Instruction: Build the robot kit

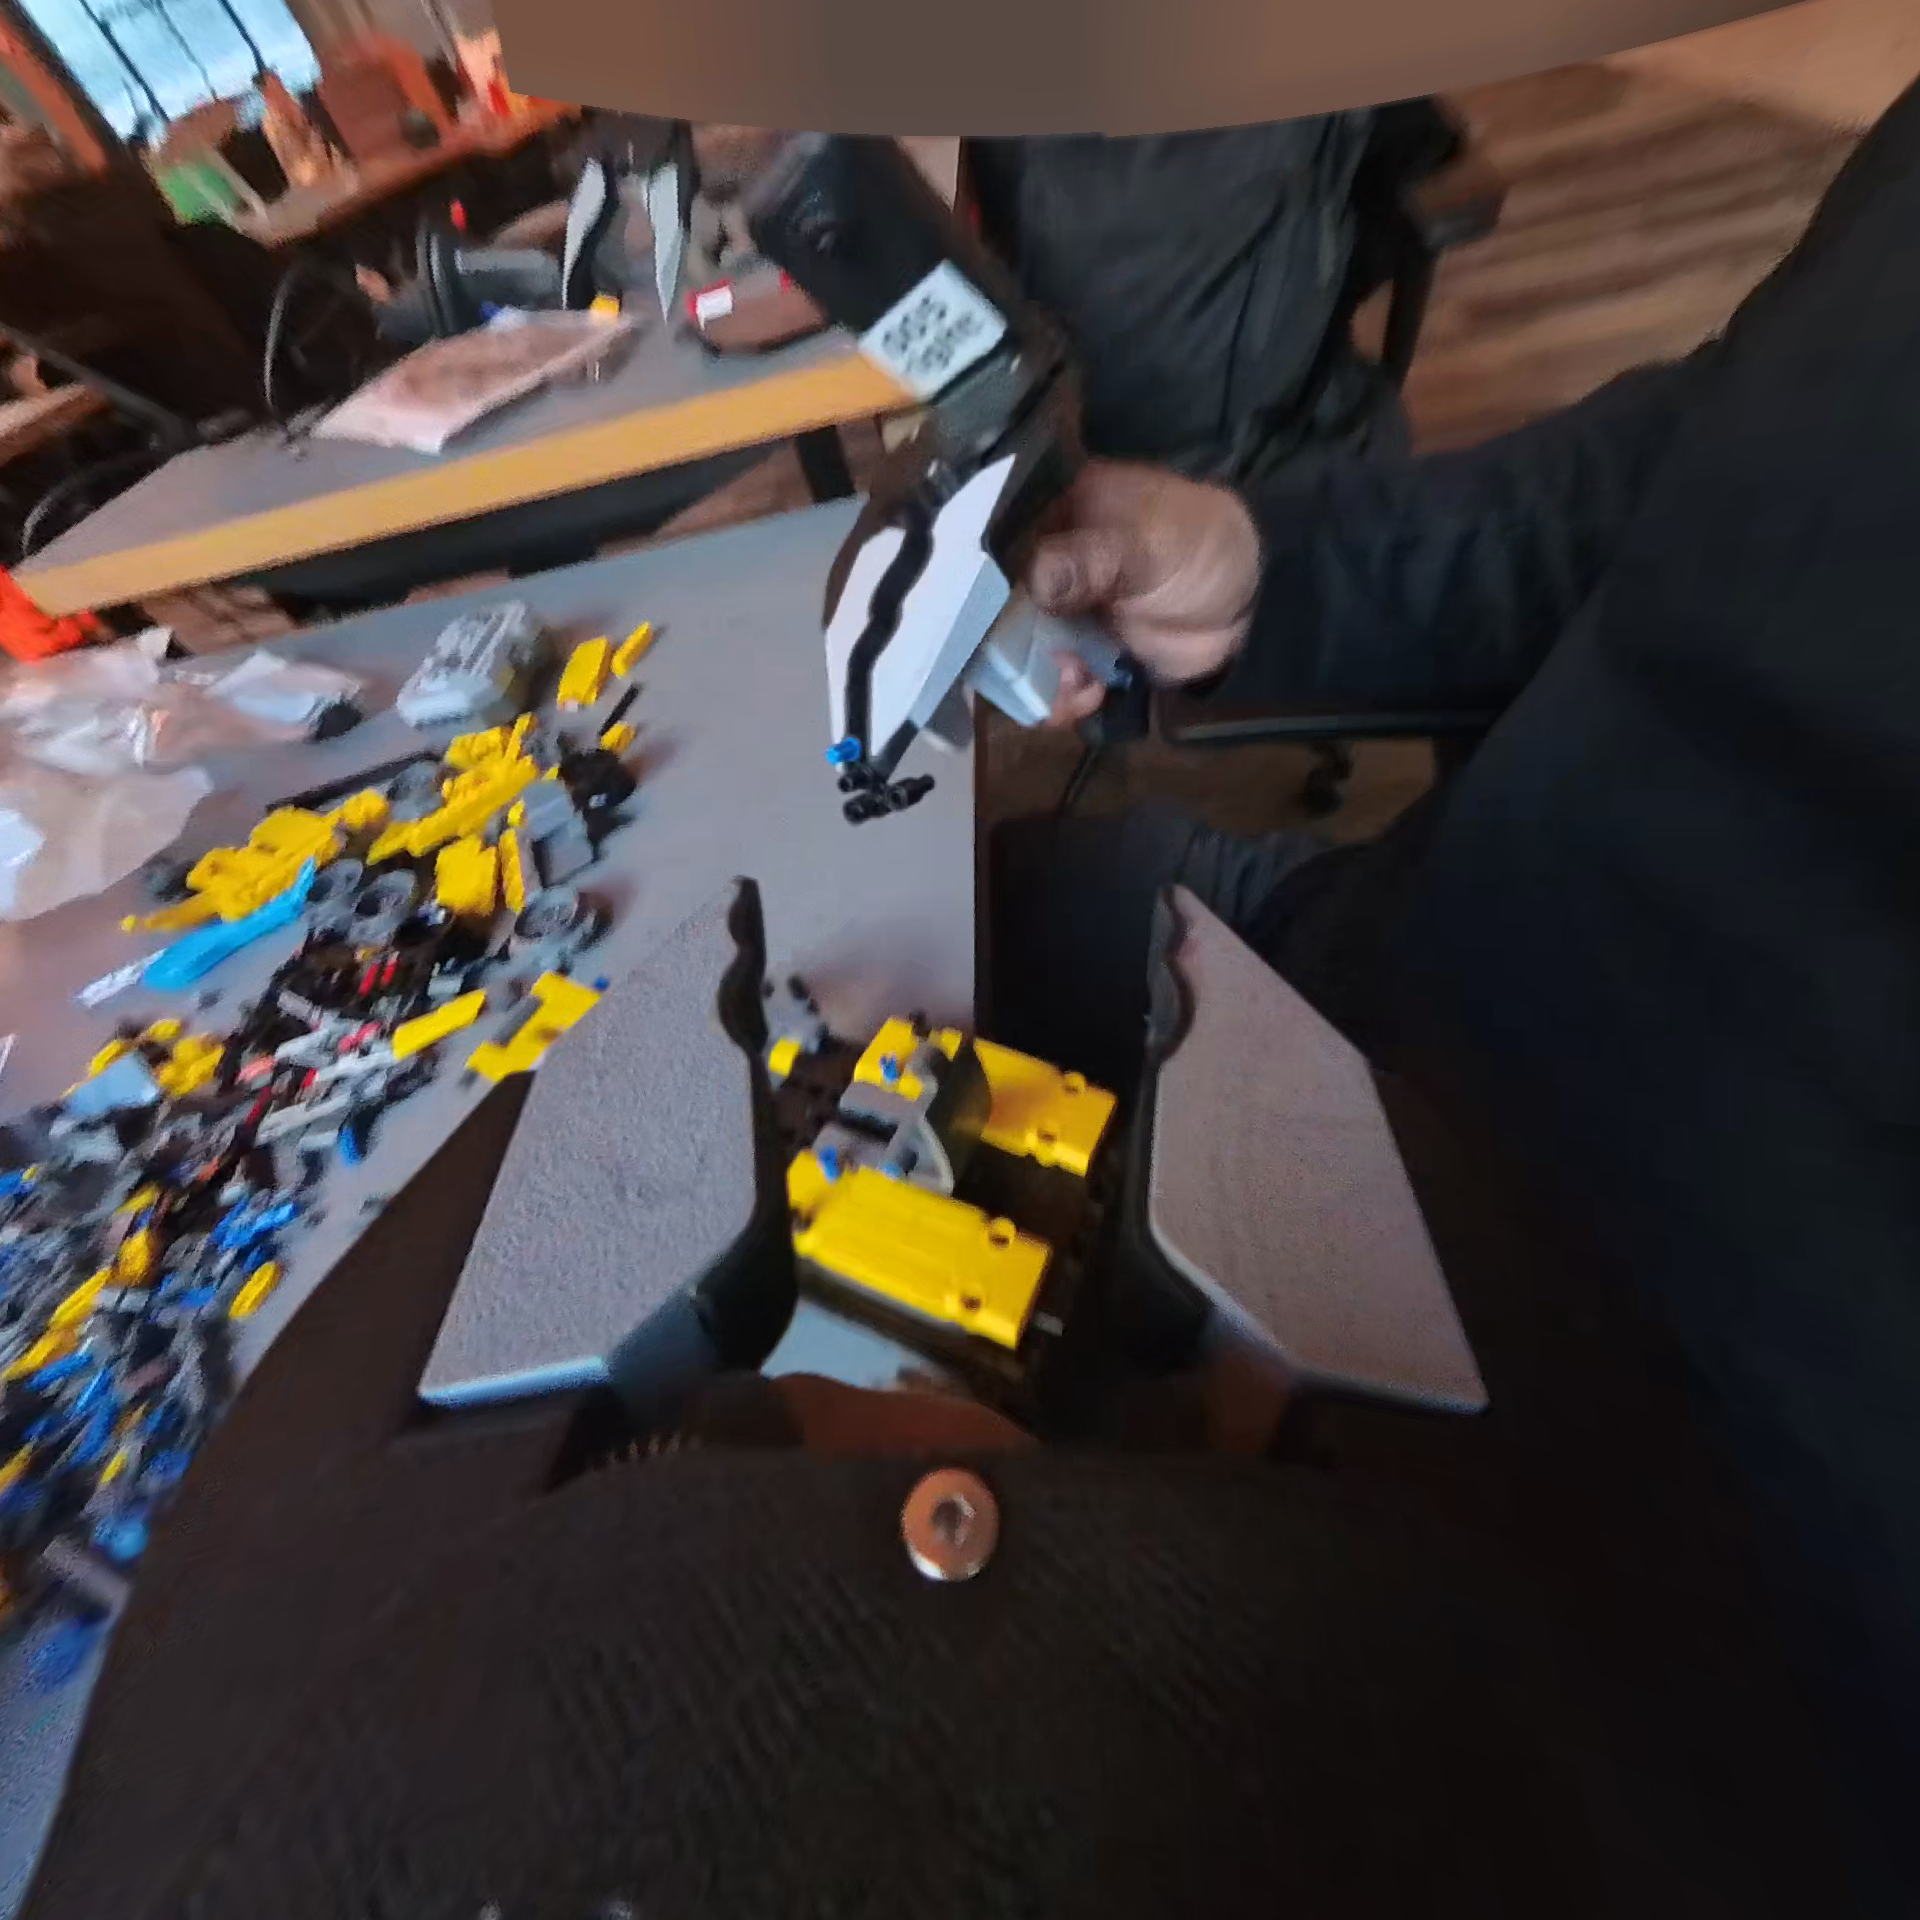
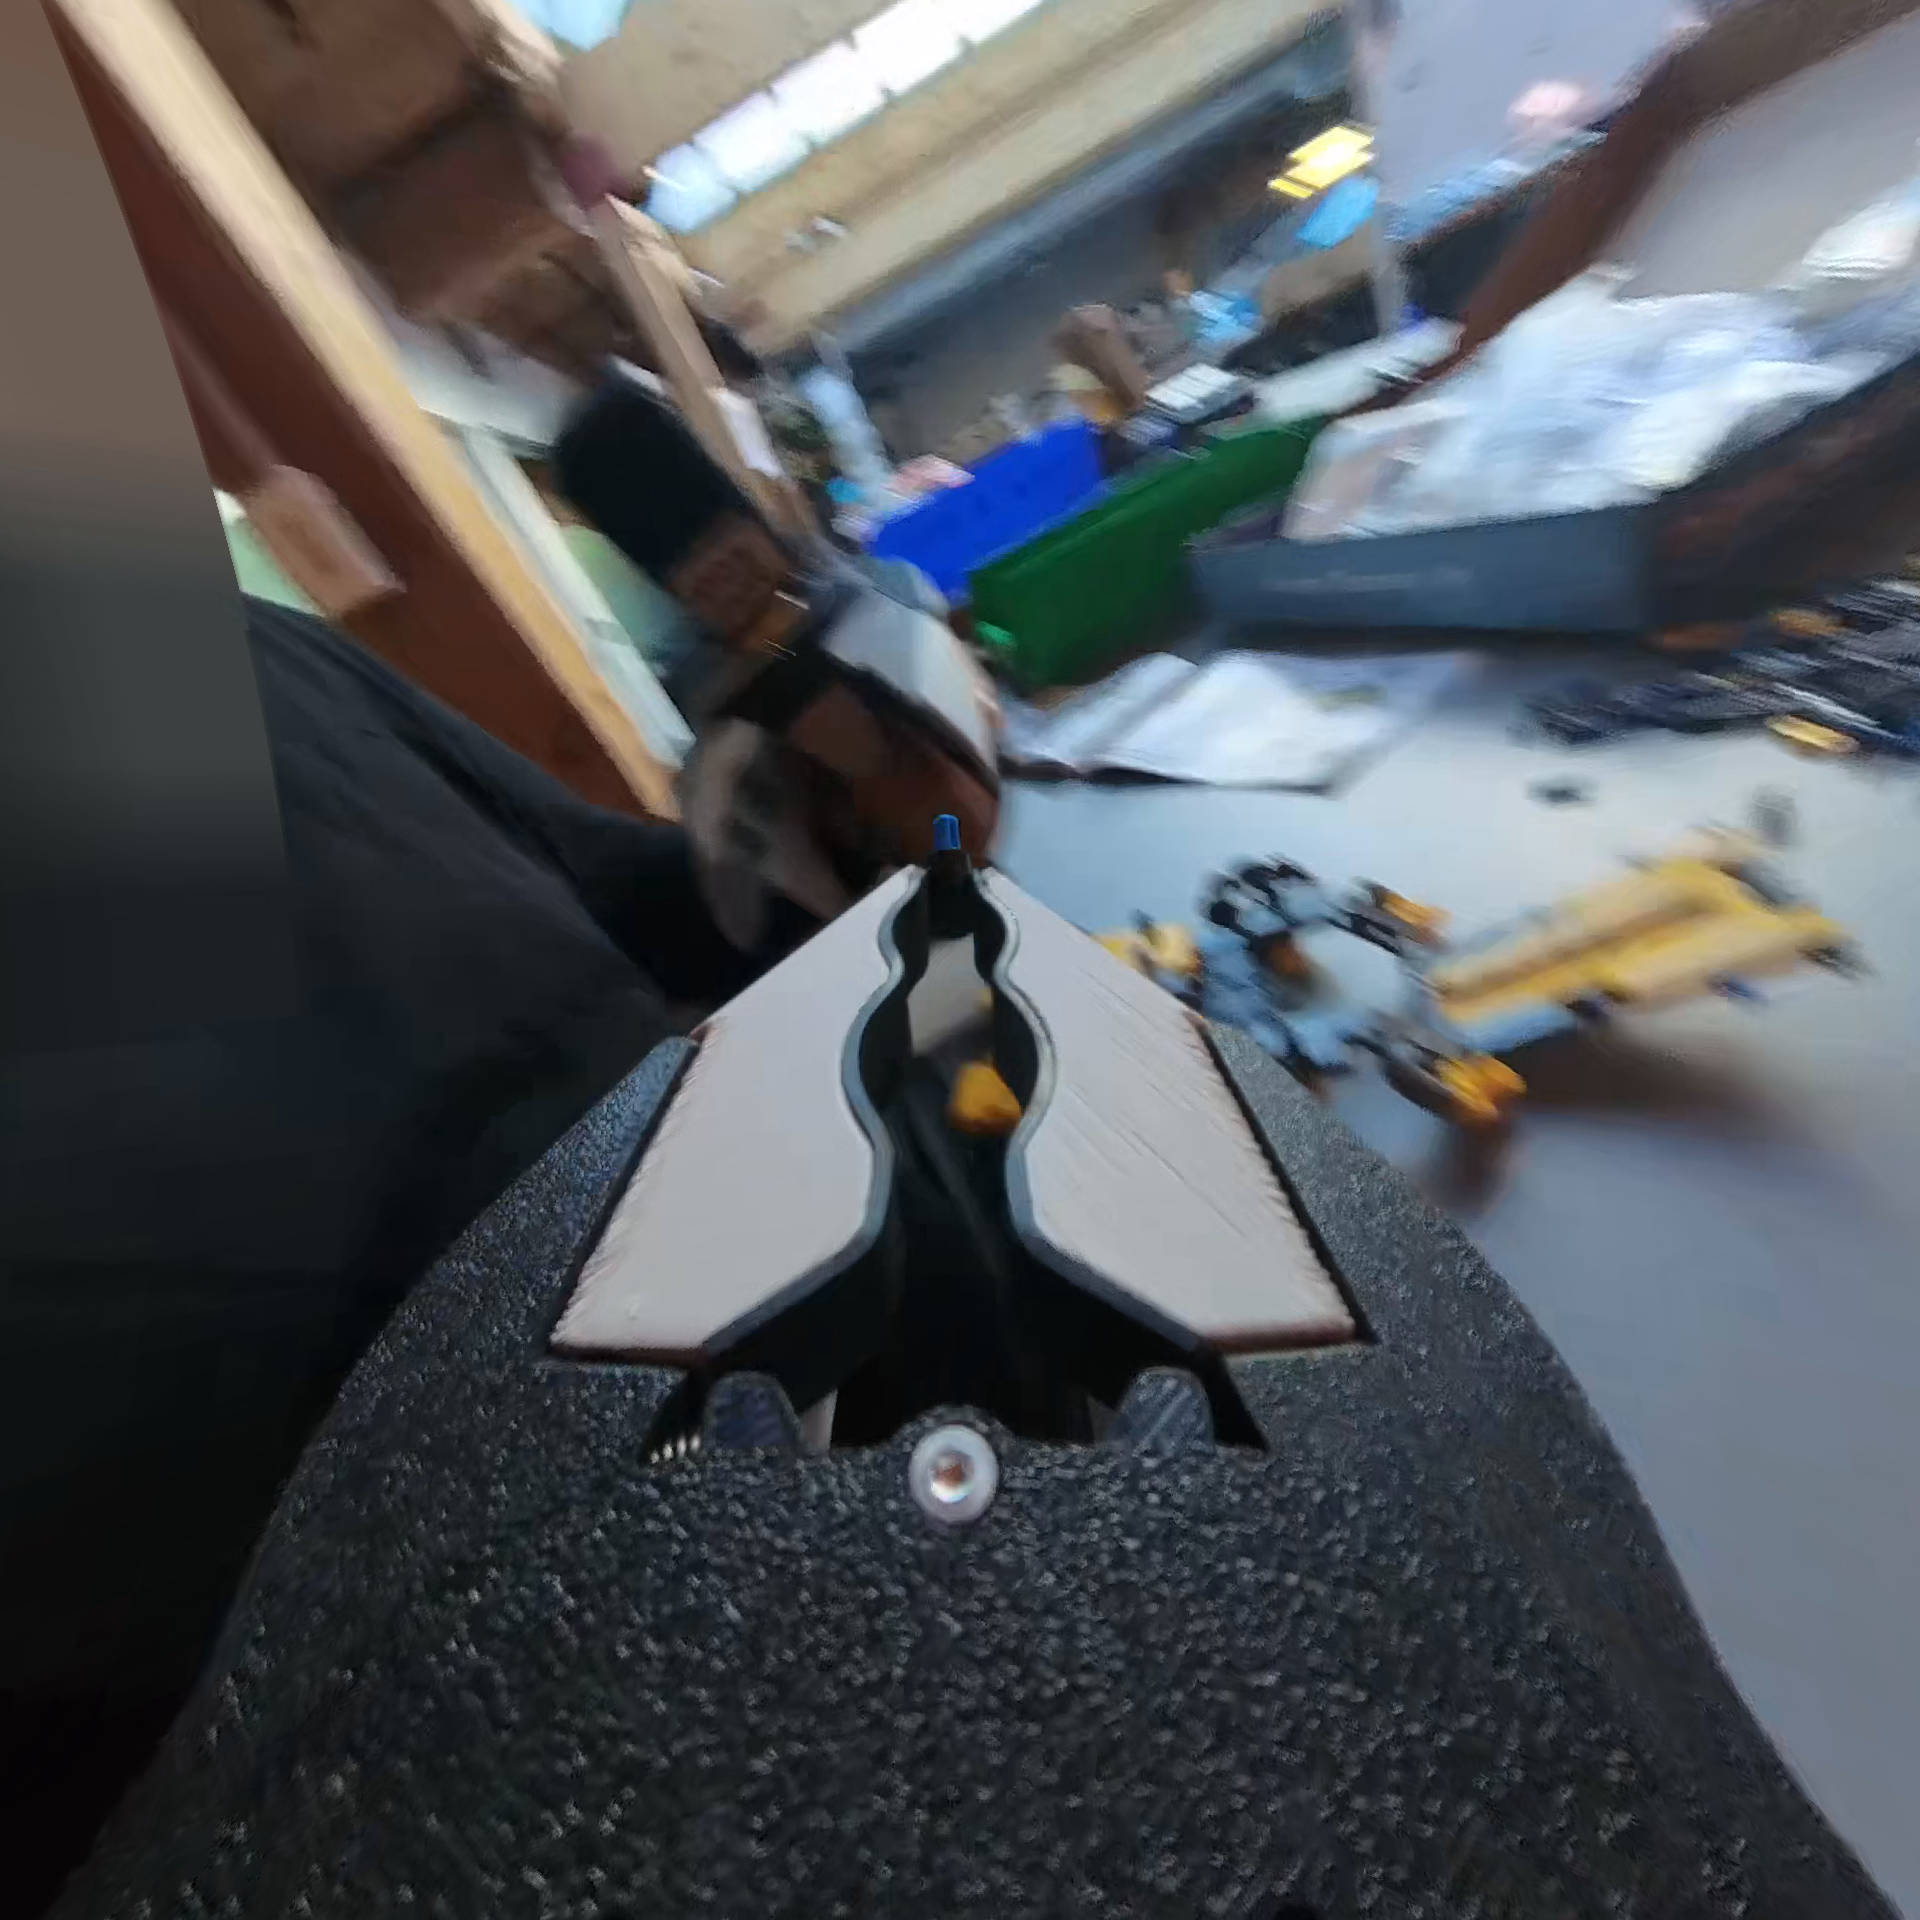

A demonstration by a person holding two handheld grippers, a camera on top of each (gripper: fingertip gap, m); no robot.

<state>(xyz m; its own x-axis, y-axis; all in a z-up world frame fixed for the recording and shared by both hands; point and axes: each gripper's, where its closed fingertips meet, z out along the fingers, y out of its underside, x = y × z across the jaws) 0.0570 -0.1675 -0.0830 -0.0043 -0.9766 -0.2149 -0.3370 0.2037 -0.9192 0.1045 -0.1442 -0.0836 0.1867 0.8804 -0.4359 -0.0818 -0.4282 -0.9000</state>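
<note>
While spread wide around yellow brick assembly (image 1: 935, 1174) at near edge of grey surface (image 1: 727, 644), left gripper (image 1: 951, 914) touches nothing clearly. Right gripper (image 1: 878, 764), held up and beyond, pinches small black connector piece with blue pin (image 1: 883, 784). Loose brick pile (image 1: 343, 935) well left.

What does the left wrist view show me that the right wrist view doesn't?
Only the left wrist view: the left gripper open around a yellow and grey brick assembly, plus the loose brick pile on the grey table. Only the right wrist view: a blurred yellow model and an open booklet. Both: the right gripper shut on a small black piece with a blue pin.
</note>
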